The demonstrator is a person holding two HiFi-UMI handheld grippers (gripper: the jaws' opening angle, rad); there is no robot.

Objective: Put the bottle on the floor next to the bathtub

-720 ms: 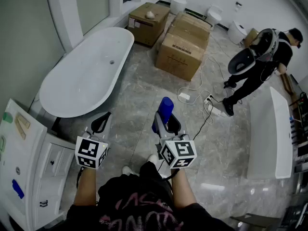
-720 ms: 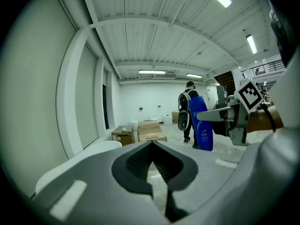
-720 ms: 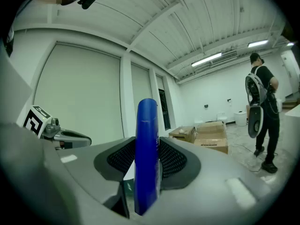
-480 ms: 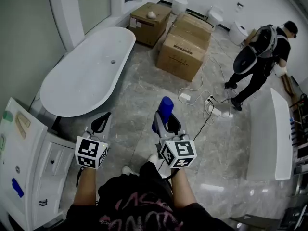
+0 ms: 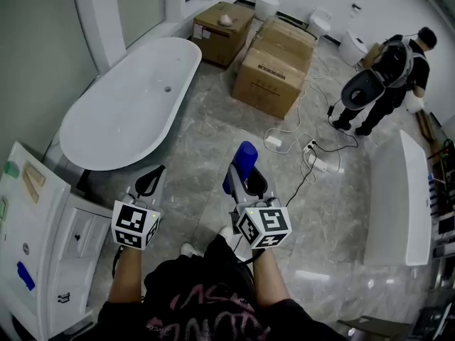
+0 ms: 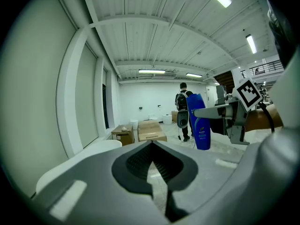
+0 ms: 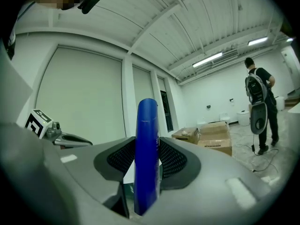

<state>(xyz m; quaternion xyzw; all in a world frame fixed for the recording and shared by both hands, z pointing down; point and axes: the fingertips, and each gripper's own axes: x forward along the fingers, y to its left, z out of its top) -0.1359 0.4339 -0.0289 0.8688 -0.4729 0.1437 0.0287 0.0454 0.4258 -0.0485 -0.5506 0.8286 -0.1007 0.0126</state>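
A blue bottle (image 5: 242,163) stands upright between the jaws of my right gripper (image 5: 244,178), which is shut on it; the right gripper view shows the blue bottle (image 7: 146,153) pressed by both ribbed pads. The left gripper view catches the same bottle (image 6: 200,122) from the side, in my right gripper (image 6: 212,111). My left gripper (image 5: 150,182) is held beside it, shut with nothing between its jaws, its tips (image 6: 151,168) meeting. The white bathtub (image 5: 128,105) lies ahead to the left on the marble floor (image 5: 206,155).
Cardboard boxes (image 5: 274,66) stand beyond the tub. A white power strip and cables (image 5: 313,158) trail across the floor at right. A person (image 5: 380,84) with a backpack walks at the far right. A white cabinet (image 5: 43,240) is at my left, a white slab (image 5: 398,197) at right.
Both grippers have stayed where they were, the bottle still held. The person at the far right has stepped a little further away.
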